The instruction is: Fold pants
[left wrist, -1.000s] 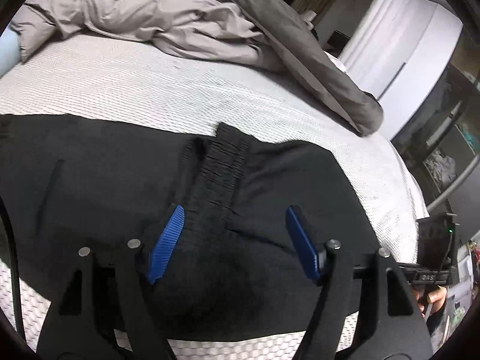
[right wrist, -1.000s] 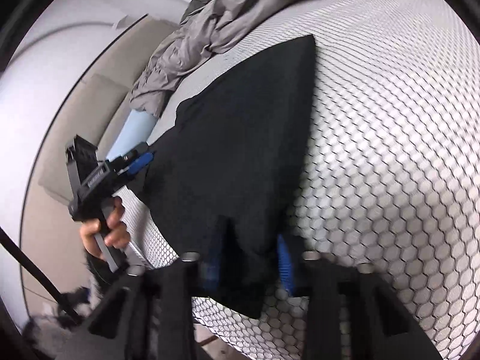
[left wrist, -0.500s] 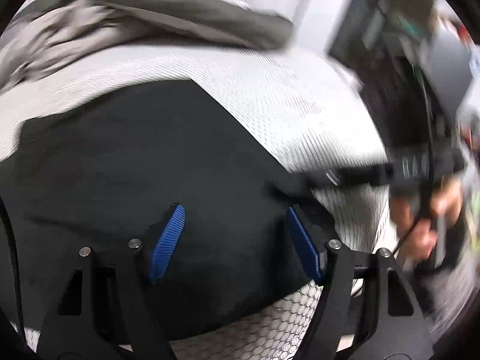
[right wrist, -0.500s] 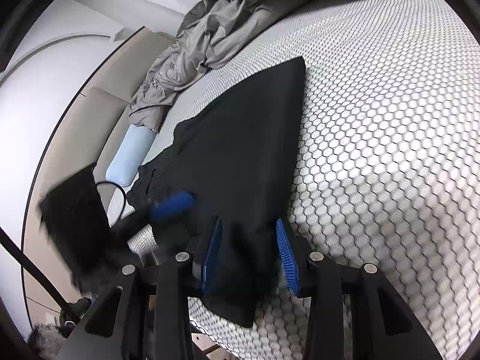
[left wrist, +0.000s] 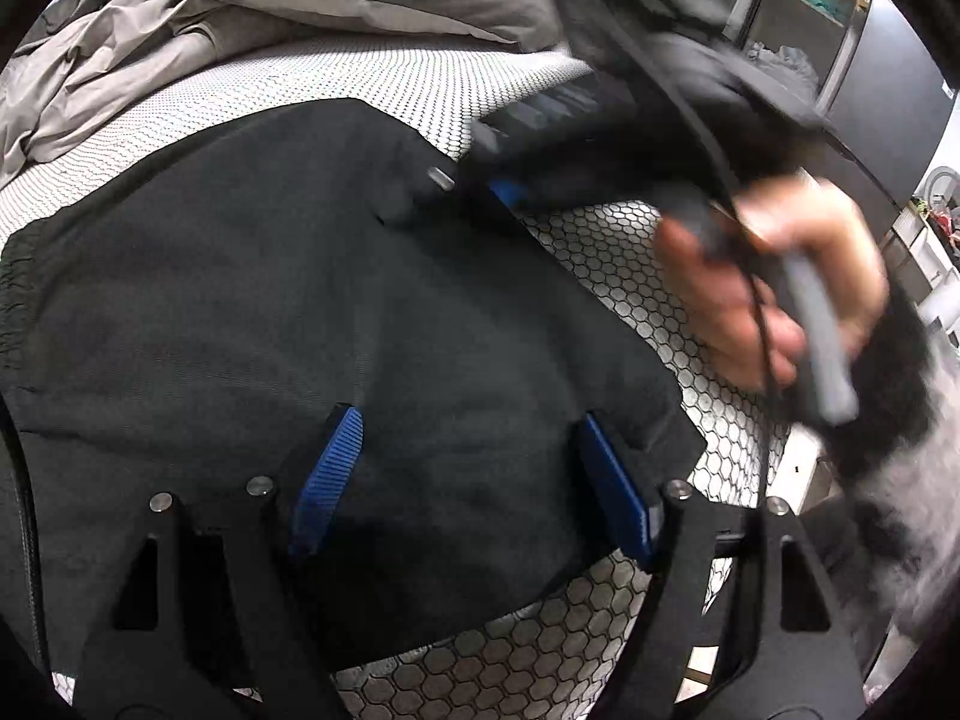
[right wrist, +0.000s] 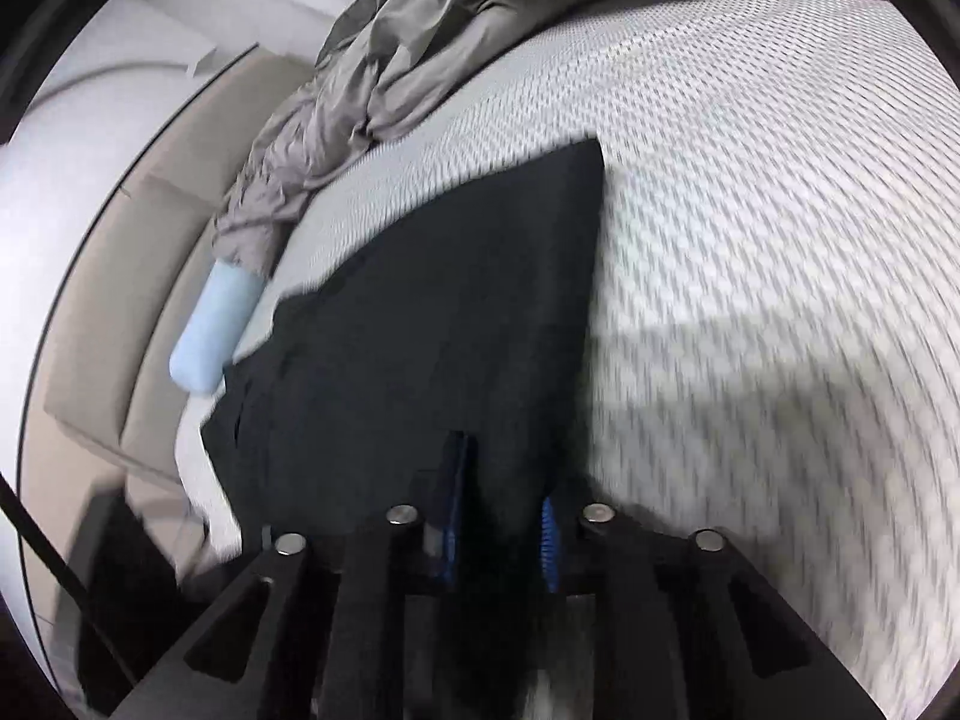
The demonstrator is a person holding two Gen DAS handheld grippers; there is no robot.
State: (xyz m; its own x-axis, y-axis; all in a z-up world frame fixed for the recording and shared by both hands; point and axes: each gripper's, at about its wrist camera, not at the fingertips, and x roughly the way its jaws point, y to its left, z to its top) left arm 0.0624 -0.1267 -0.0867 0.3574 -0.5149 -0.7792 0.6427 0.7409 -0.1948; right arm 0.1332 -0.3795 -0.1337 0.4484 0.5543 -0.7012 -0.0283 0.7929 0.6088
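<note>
Black pants (left wrist: 336, 300) lie flat on the white bed cover (left wrist: 420, 84) with its little honeycomb holes. Far on the left, the stretchy waistband now sits at the edge of the left camera's view. 1 second ago that waistband stood bunched up in the middle, right between the blue pads. Now the cloth there is smooth, so 1 fold looks done.

Next comes the left gripper (left wrist: 474, 480). Its 2 blue fingers are spread wide apart above the pants and pinch nothing. It hangs just over the near edge of the cloth.

Further right, the right hand (left wrist: 774, 294) has swung in close. Half a second ago it was out past the edge of the bed. Now the right gripper (right wrist: 501, 534) reaches over the far corner of the pants, blurry because it is moving fast. In its own camera, the 2 blue pads sit close together with a tongue of black cloth between them. I think they are pinching the pants, but the blur makes it hard to be sure.

Behind it all, the grey blanket (right wrist: 384, 78) is heaped at the head of the bed, well away from the pants. A pale blue pillow (right wrist: 210, 330) peeks out beside it.

My guess is that the right side is carrying its corner across for the next fold.
</note>
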